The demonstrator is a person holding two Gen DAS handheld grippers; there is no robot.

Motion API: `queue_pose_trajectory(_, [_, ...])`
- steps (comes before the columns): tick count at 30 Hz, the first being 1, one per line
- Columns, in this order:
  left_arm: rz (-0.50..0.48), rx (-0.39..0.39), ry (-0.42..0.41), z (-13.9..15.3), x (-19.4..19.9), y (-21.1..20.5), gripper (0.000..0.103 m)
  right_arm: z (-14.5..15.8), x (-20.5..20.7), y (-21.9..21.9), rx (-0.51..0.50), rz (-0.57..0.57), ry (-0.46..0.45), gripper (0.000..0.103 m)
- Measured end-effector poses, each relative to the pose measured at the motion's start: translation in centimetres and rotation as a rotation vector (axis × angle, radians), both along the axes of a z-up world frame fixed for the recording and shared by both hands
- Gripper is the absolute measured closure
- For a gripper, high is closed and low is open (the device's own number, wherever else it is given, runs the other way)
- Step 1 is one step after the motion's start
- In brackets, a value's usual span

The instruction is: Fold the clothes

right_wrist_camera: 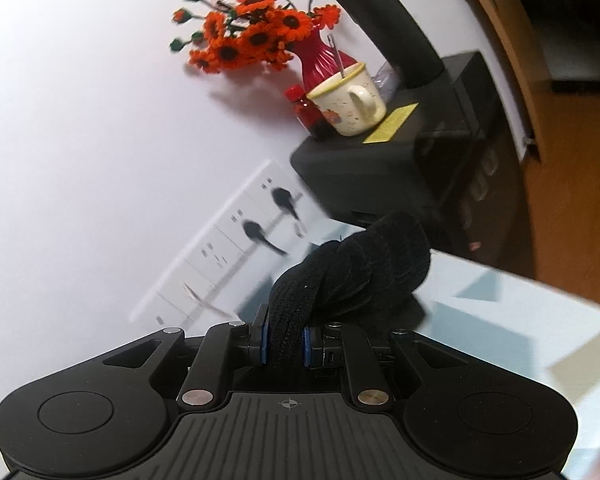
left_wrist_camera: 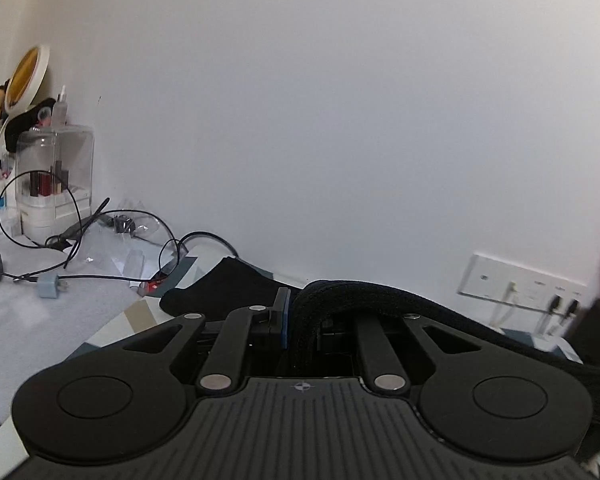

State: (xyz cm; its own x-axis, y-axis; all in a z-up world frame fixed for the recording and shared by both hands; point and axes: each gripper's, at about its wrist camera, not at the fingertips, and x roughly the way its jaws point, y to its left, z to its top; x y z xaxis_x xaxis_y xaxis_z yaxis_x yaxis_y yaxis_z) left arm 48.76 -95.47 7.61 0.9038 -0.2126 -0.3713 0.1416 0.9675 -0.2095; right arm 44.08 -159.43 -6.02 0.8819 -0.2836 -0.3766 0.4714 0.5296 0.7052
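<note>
- Left hand-held gripper (left_wrist_camera: 300,320): clamped on black knit garment (left_wrist_camera: 380,300), which trails toward 3 o'clock.
- Right hand-held gripper (right_wrist_camera: 286,346): pinching the bunched garment (right_wrist_camera: 360,264); mug (right_wrist_camera: 350,100) at 12 o'clock.

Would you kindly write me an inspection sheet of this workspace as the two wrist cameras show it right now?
Surface: table top with a pale geometric pattern, grey mat at its left.
Job's things: black knit garment, bunched and stretched between both tongs.
Clutter: clear cosmetics organiser, round mirror, speckled mug with a spoon, red vase of orange flowers, black flask on a black box.
Grippers: left tongs shut on the garment; right tongs shut on the garment.
Cables: black cable looped at left, with a grey plug.
Surroundings: white wall, wall sockets with plugs in.
</note>
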Motion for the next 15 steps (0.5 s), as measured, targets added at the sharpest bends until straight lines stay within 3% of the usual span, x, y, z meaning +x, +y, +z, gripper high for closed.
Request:
queue_pose_trajectory(6, [0.051, 0.064, 0.073, -1.2, 7.5, -3.6, 0.091, -1.9, 8.1, -2.0, 0.044, -0.069, -0.046, 0.089])
queue_pose_trajectory(15, [0.029, 0.208, 0.214, -5.5, 17.4, -10.6, 0.091, -5.7, 17.7, -6.1, 0.061, -0.11, 0.056, 0.089])
